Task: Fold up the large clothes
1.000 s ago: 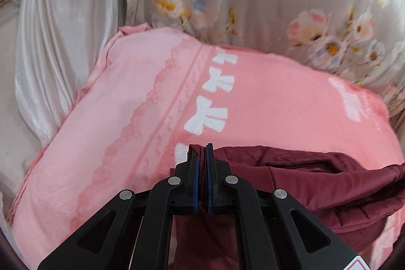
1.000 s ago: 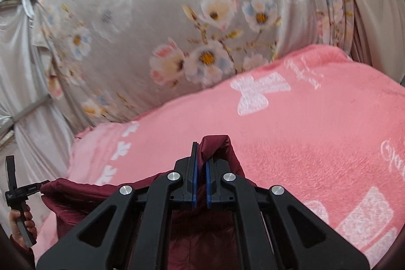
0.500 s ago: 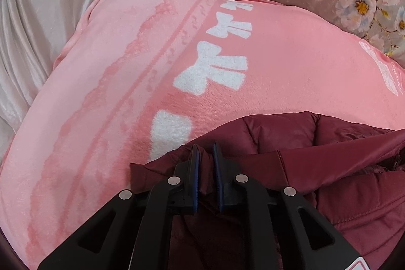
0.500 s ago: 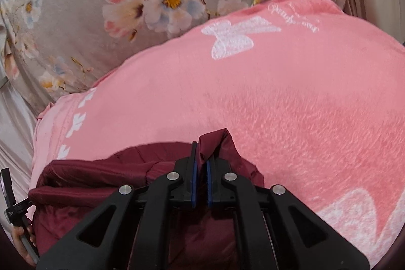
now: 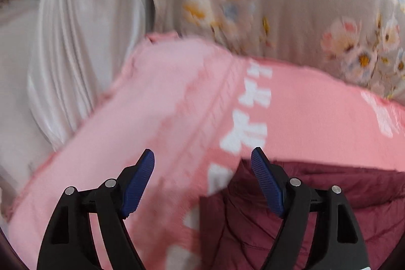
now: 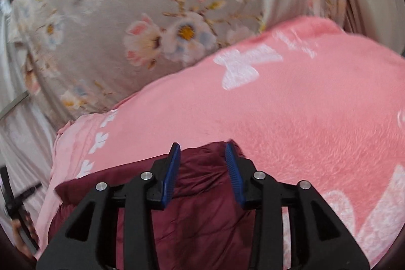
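A dark red padded jacket (image 5: 316,199) lies on a pink blanket (image 5: 164,118). In the left wrist view my left gripper (image 5: 202,158) is open wide and empty; the jacket's edge lies under its right finger and past it to the right. In the right wrist view my right gripper (image 6: 202,151) is open just above the jacket (image 6: 200,214), with the jacket's top edge between the fingertips. The blanket (image 6: 291,118) shows white bow prints.
A grey floral cloth (image 6: 126,17) hangs behind the blanket and also shows in the left wrist view (image 5: 278,4). A white satin curtain (image 5: 76,42) hangs at the left. The other gripper's handle (image 6: 15,199) shows at the far left of the right wrist view.
Both grippers were shut on the jacket's edge and have opened, letting it drop onto the blanket. Both have pulled back and tilted up a little.
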Motion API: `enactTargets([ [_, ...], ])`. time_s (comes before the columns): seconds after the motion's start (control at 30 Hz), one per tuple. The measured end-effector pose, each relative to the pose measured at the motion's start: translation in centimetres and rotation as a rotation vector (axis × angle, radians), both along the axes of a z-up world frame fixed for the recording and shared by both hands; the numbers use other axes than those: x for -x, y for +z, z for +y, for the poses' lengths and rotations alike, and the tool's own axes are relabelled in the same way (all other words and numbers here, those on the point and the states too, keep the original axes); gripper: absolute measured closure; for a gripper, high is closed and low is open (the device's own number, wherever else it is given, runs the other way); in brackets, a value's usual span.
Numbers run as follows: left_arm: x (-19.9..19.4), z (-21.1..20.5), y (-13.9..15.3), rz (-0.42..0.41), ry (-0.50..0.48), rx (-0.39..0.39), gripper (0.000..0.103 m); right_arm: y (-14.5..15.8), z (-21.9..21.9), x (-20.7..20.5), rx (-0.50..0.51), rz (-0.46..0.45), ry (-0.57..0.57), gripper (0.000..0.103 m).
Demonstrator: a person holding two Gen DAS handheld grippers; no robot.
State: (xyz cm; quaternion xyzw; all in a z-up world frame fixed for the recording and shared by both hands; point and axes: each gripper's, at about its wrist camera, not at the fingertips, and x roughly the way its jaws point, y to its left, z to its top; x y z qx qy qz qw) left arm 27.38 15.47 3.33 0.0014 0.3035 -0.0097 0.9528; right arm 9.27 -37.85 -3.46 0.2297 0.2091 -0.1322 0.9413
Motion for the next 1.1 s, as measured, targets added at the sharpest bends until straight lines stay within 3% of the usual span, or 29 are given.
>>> enactTargets([
  [0.1, 0.5, -0.5, 2.3, 0.012, -0.054, 0.052, 0.027, 0.6, 4.2, -2.6, 0.060, 0.059, 0.128, 0.066],
  [0.17, 0.5, -2.7, 2.2, 0.074, -0.149, 0.100, 0.027, 0.3, 6.9, -4.6, 0.075, 0.092, 0.213, 0.067],
  [0.3, 0.9, -8.1, -0.2, 0.183, -0.294, 0.092, 0.028, -1.3, 10.4, -9.2, 0.102, 0.193, 0.309, 0.067],
  [0.43, 1.2, -13.9, -3.7, 0.259, -0.393, 0.025, 0.029, -3.3, 10.9, -12.8, 0.031, 0.272, 0.358, 0.069],
  [0.47, 1.1, -14.6, -4.3, 0.268, -0.402, 0.017, 0.029, -3.7, 11.0, -13.6, 0.033, 0.293, 0.358, 0.079],
  [0.5, 0.6, -15.4, -5.0, 0.281, -0.405, 0.011, 0.029, -4.2, 11.0, -14.3, 0.035, 0.314, 0.367, 0.103],
  [0.57, -0.2, -16.7, -6.0, 0.310, -0.412, 0.008, 0.029, -5.0, 10.6, -15.4, 0.016, 0.341, 0.359, 0.103],
  [0.73, -3.2, -18.5, -7.6, 0.351, -0.382, -0.012, 0.029, -3.9, 10.2, -16.5, 0.018, 0.304, 0.343, 0.103],
  [0.87, -4.4, -19.7, -9.2, 0.322, -0.346, -0.073, 0.028, -5.7, 10.6, -18.3, 0.050, 0.336, 0.329, 0.103],
  [1.1, -5.1, -19.7, -10.8, 0.269, -0.316, -0.048, 0.023, -8.4, 10.2, -19.1, 0.021, 0.339, 0.316, 0.103],
])
